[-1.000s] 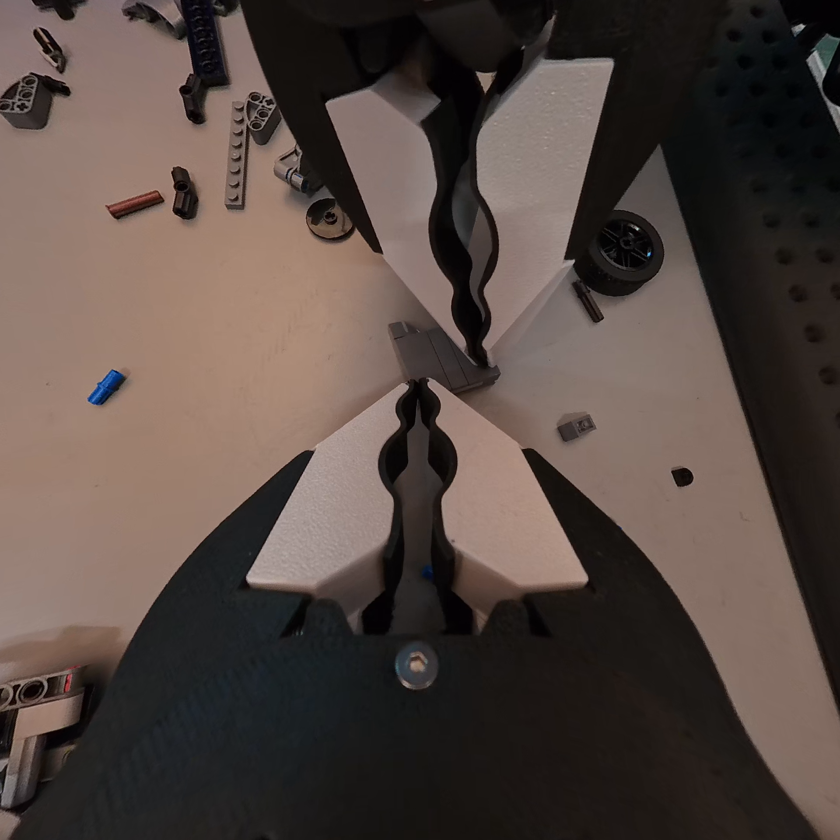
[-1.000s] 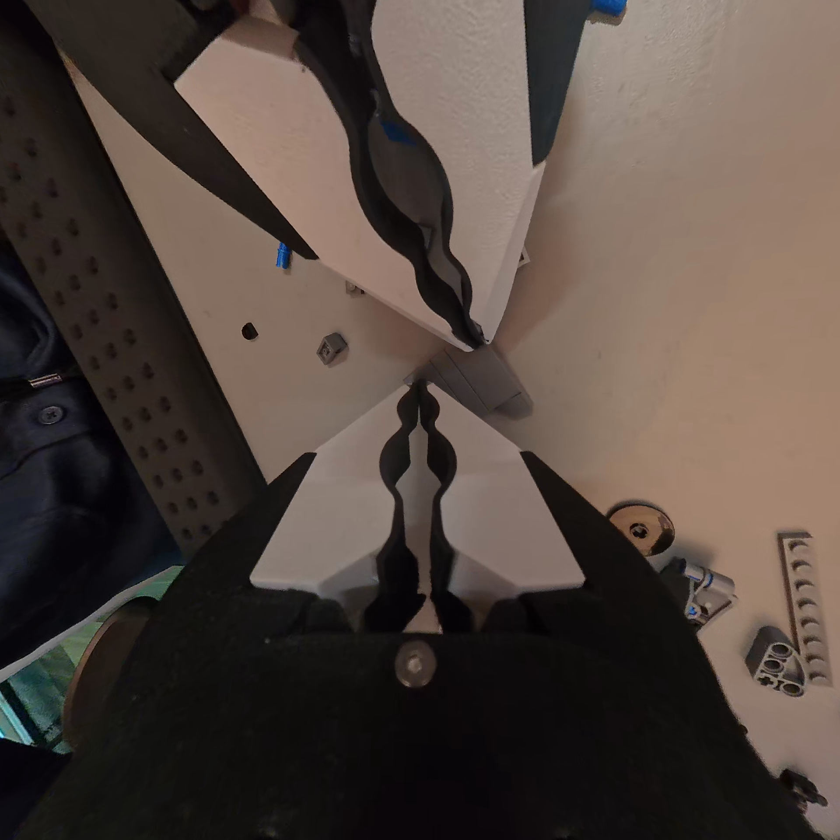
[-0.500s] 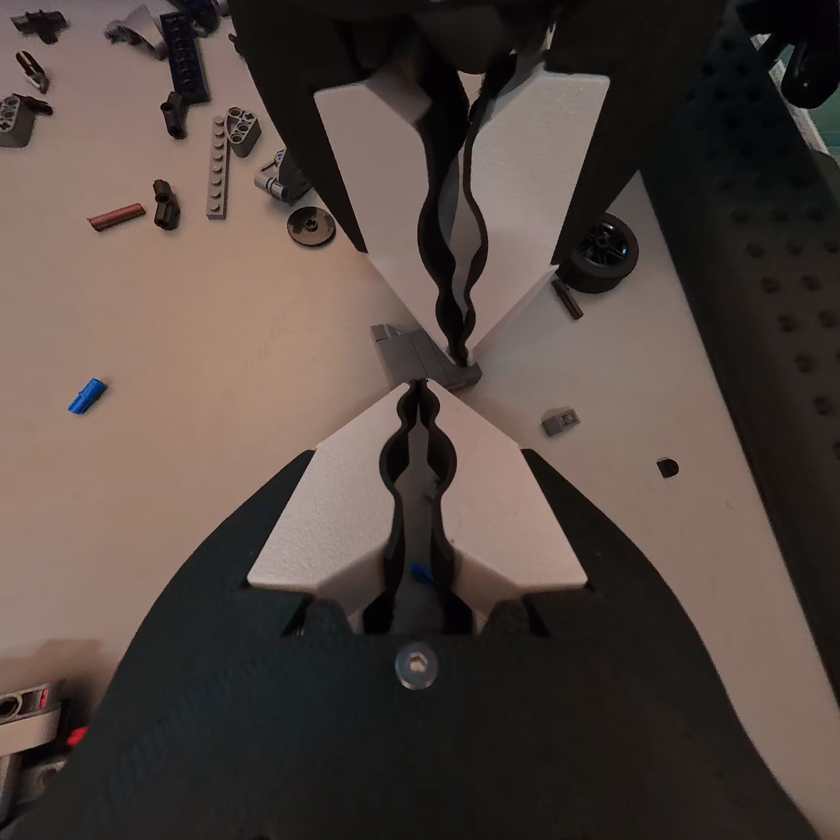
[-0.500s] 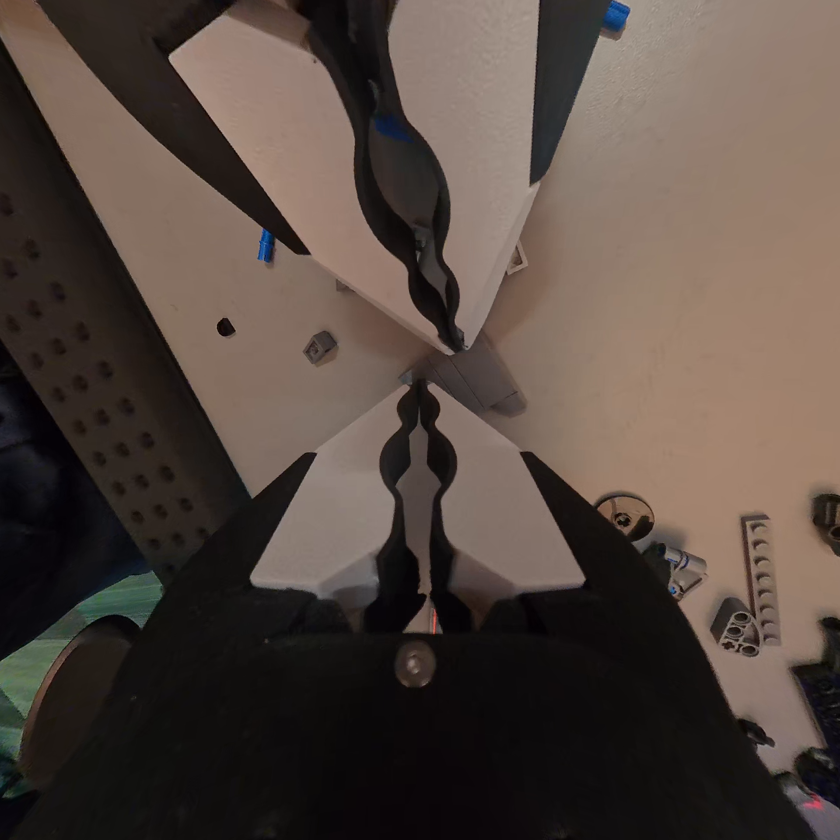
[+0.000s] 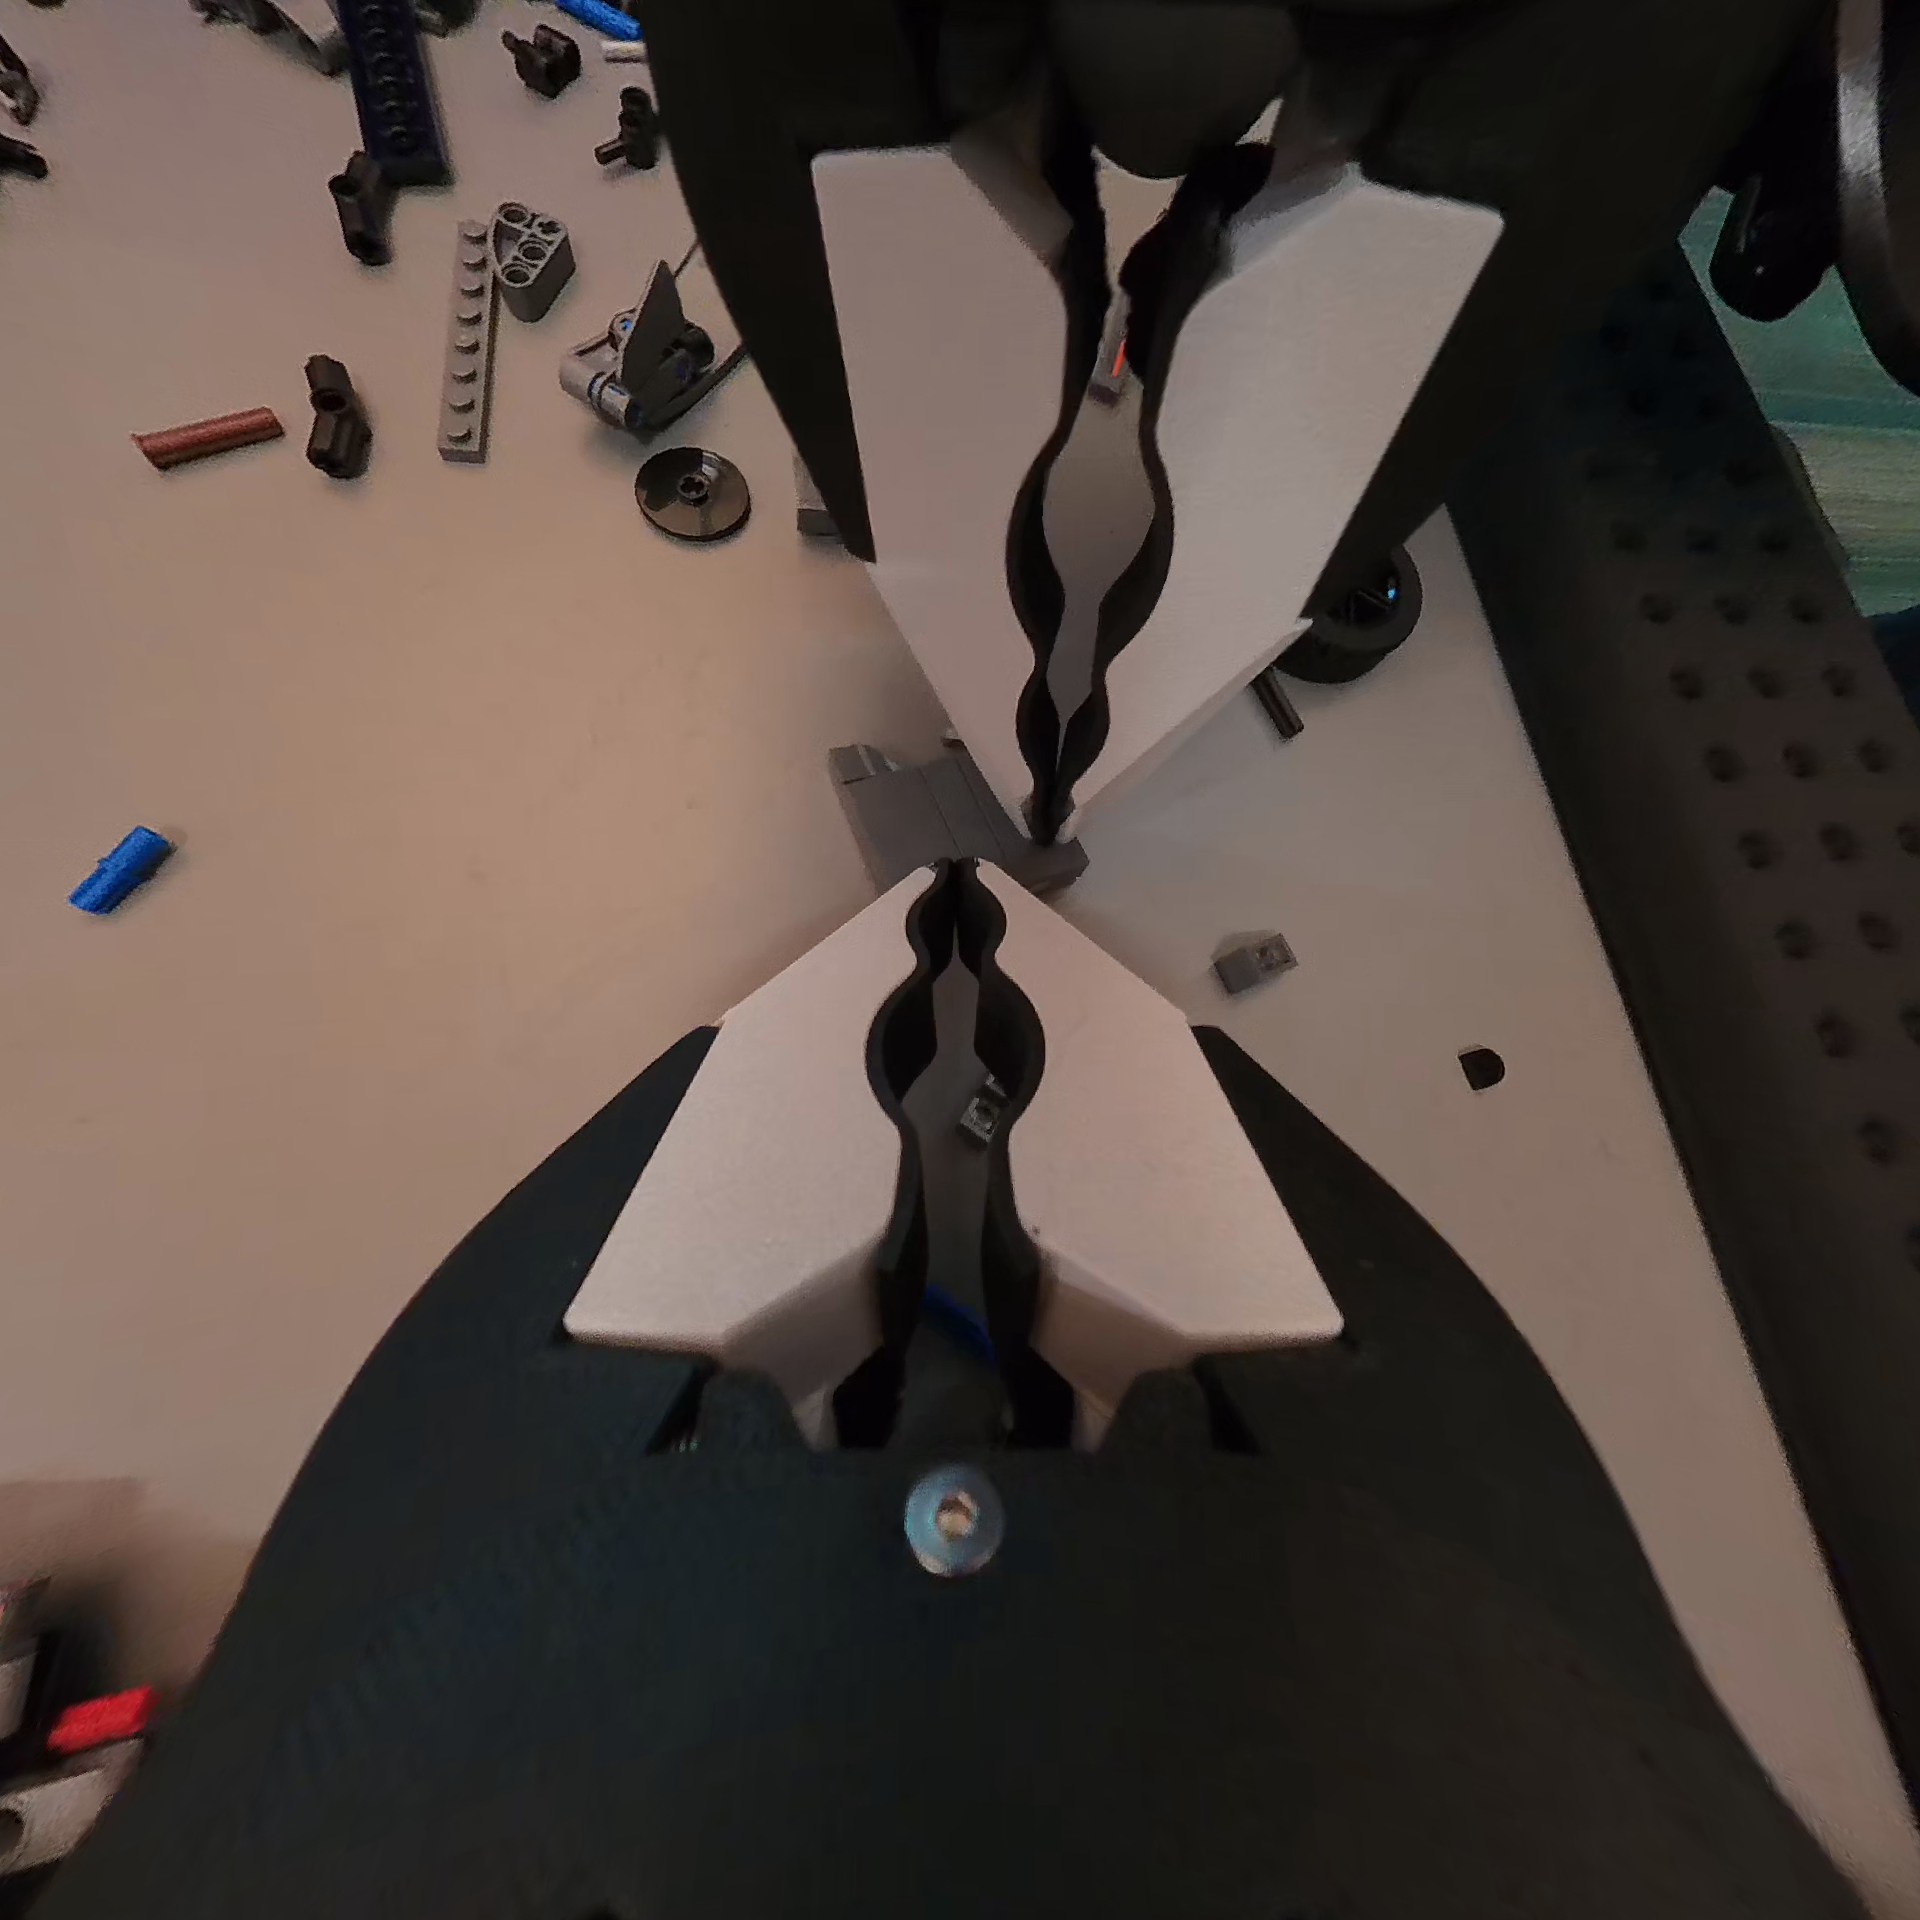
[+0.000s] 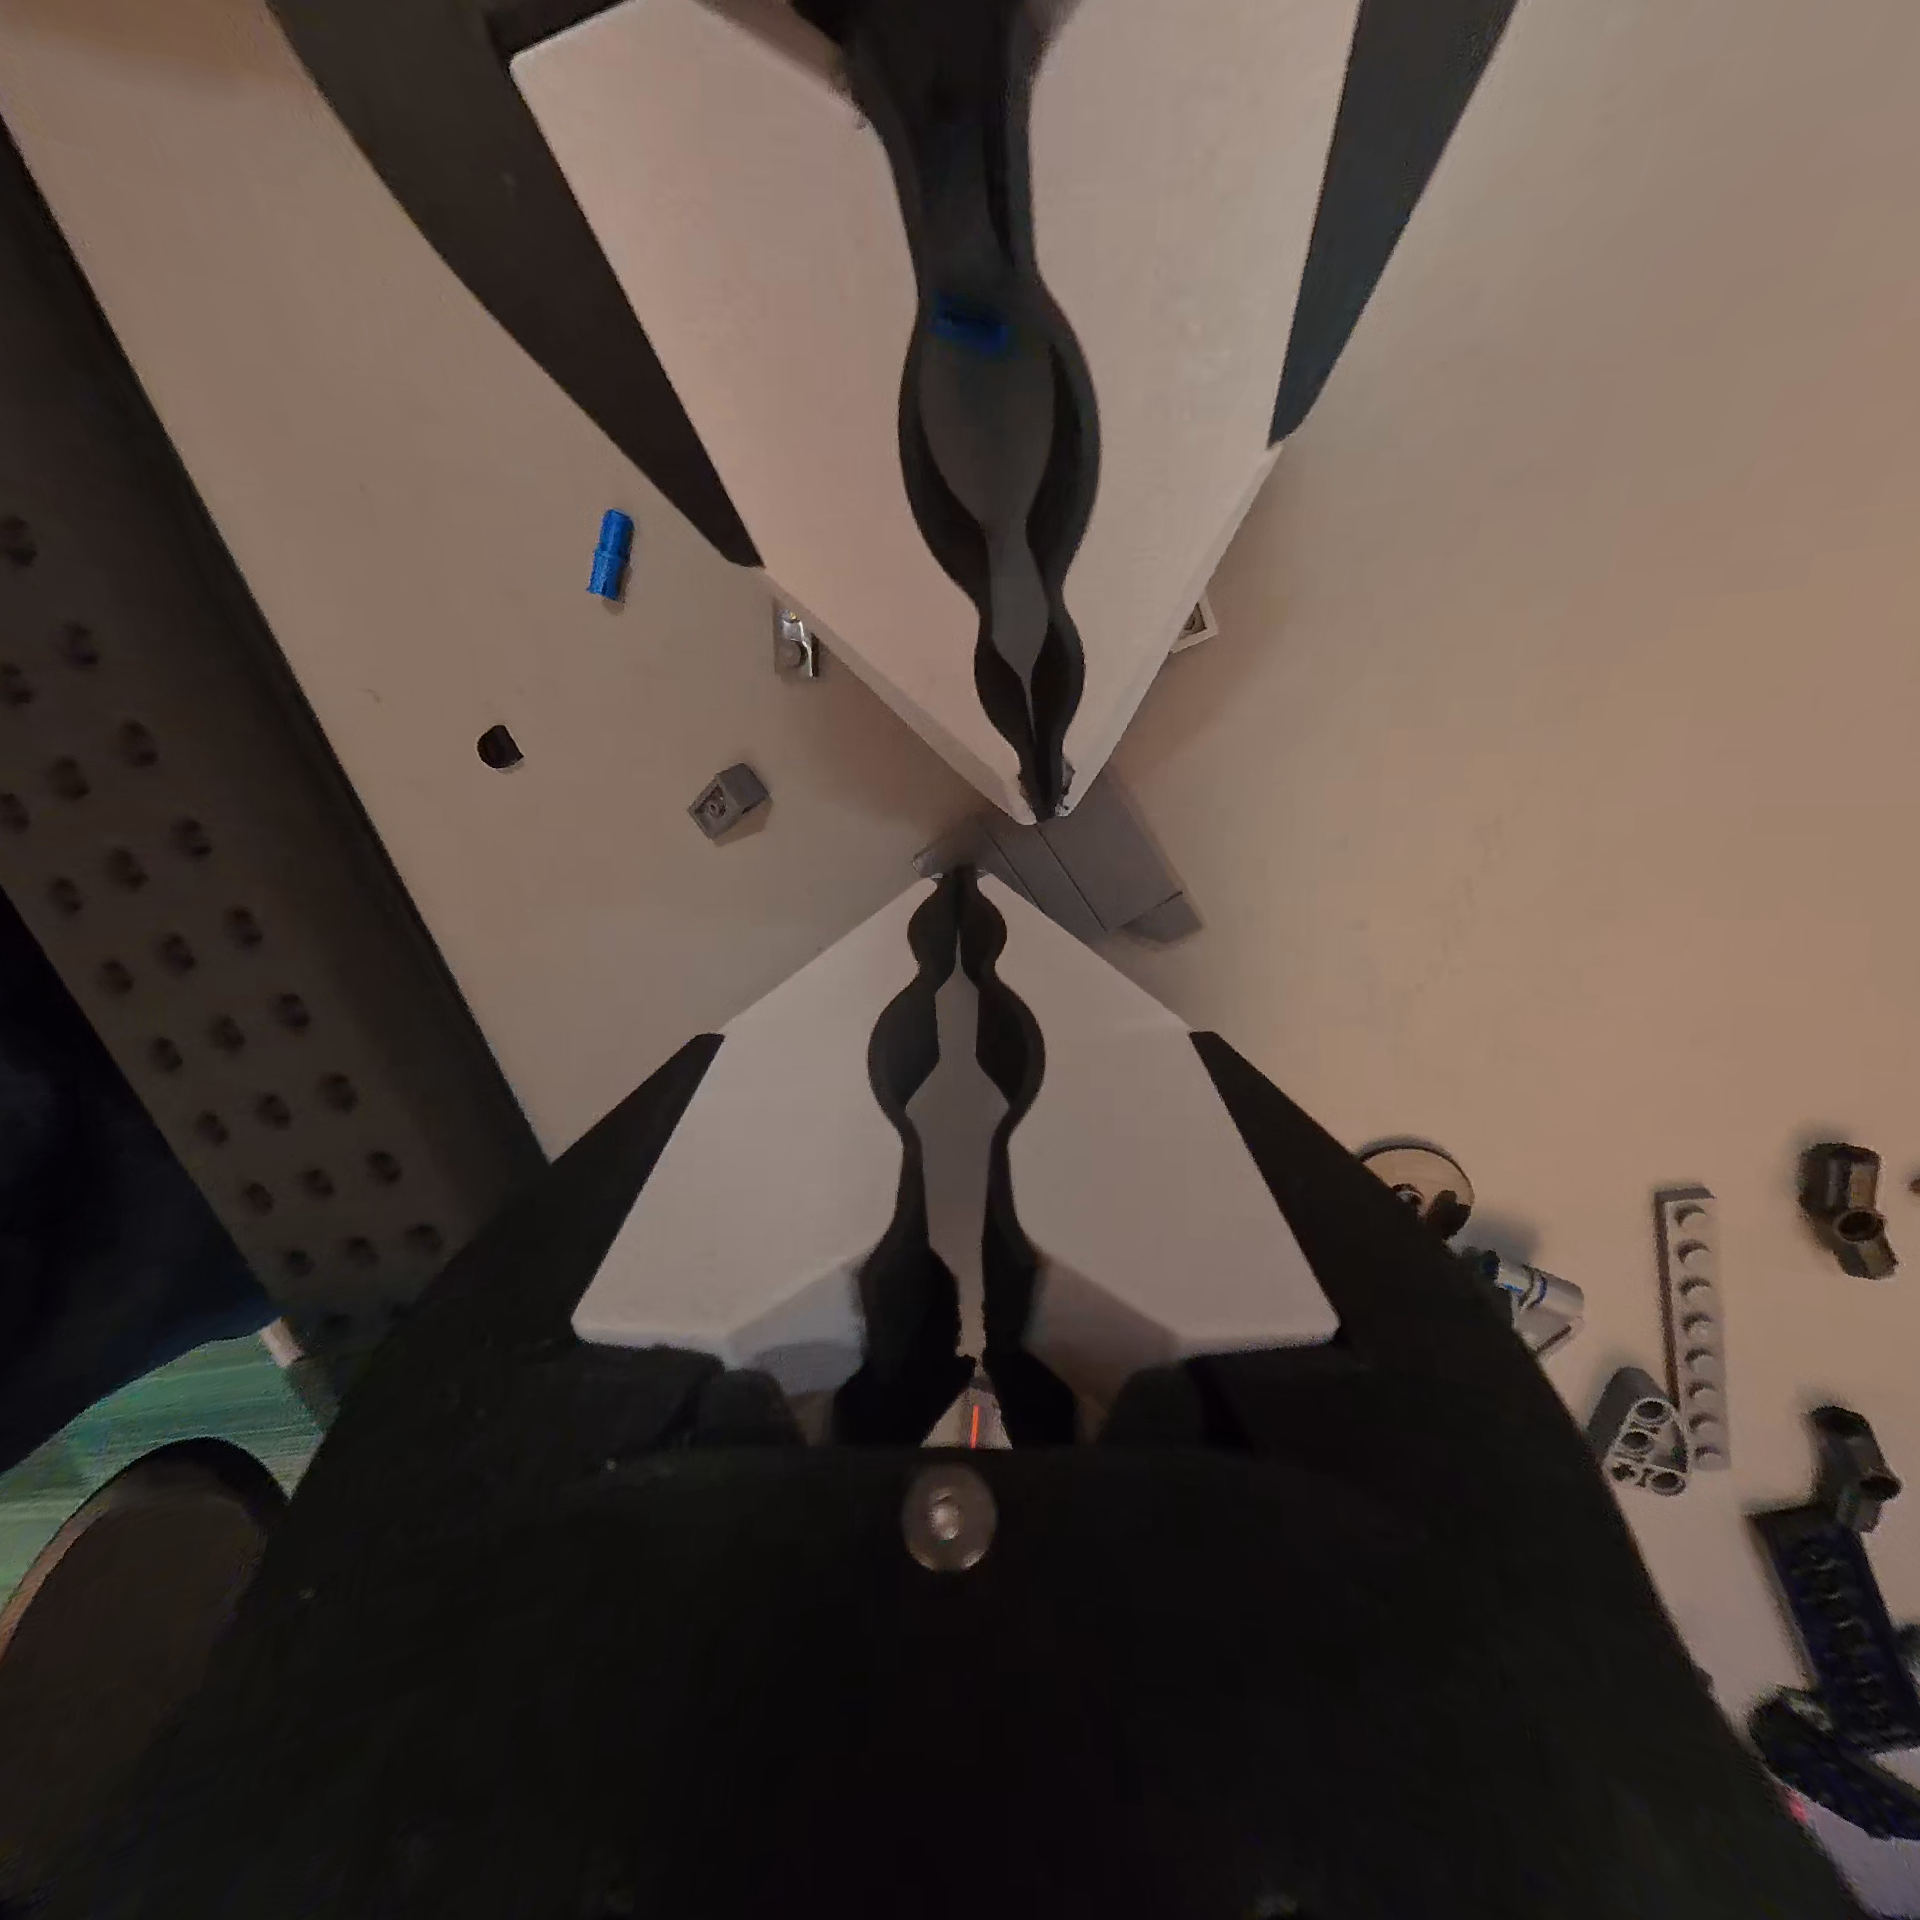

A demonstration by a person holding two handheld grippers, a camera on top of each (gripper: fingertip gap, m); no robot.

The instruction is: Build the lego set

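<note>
Both grippers pinching one grey brick assembly from opposite ends

My left gripper (image 5: pixel 956 868) and right gripper (image 6: pixel 958 878) meet tip to tip over the table (image 5: pixel 436 675), each clenched on the dark grey brick assembly (image 5: pixel 935 805), which lies between them just above the surface. Its long axis runs crosswise to my left fingers, angled toward the right gripper's end; neither is nearer. Since a second ago the right gripper has swung more squarely opposite, and loose pieces drifted.
</note>
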